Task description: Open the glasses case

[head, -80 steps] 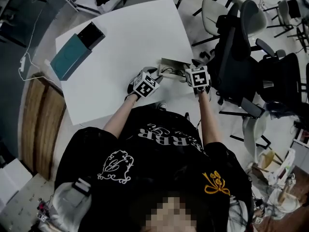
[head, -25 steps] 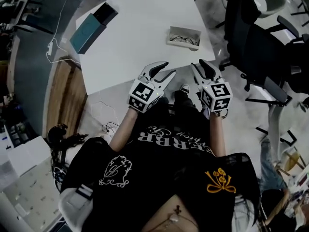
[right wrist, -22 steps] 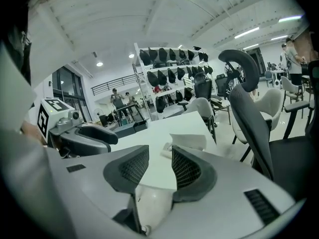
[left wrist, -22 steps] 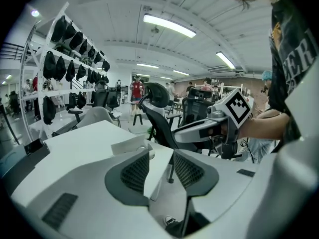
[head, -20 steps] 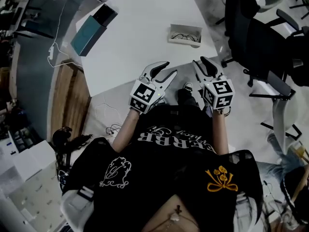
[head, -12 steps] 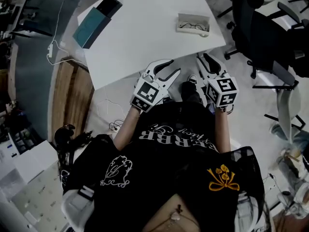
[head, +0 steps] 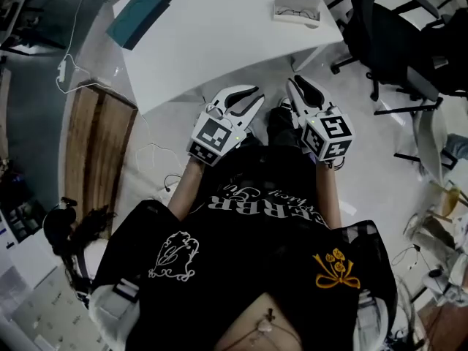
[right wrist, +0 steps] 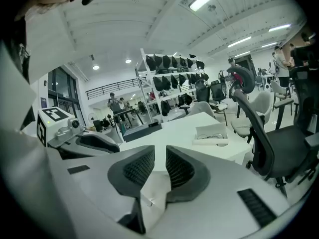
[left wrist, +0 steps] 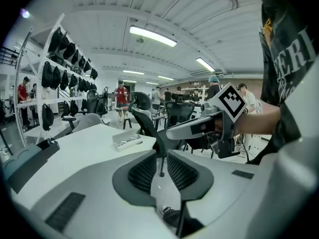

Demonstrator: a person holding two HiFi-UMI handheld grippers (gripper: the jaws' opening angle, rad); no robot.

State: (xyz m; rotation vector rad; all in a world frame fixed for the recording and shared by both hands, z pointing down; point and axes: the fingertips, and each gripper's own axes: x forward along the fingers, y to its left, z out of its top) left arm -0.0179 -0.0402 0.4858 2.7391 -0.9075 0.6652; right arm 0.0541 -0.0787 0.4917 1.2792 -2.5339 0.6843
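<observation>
Standing a step off the near edge of the white table (head: 219, 42), the person holds both claws close to the chest, side by side and level with each other. The left claw (head: 252, 99) has its jaws closing; only a narrow slit shows between the ribbed pads, and nothing sits in it, just floor and a chair leg beyond. The right claw (head: 295, 88) is the same: jaws closing, a thin gap between the pads, nothing pinched.

The glasses case (head: 297, 9) lies on the table well ahead of both claws, out past the right claw's tips and near the table's far right corner. It lies open, with a pair of thin-rimmed glasses (right wrist: 215, 129) resting inside. Neither claw touches it. From the left claw it sits ahead and off to the left of the pads; from the right claw it sits ahead and to the right.

A teal box (head: 139, 9) lies far ahead and to the left of the left claw, at the opposite corner of the table. Dark office chairs (head: 395, 42) stand to the right of the right claw, beyond the table's edge.
</observation>
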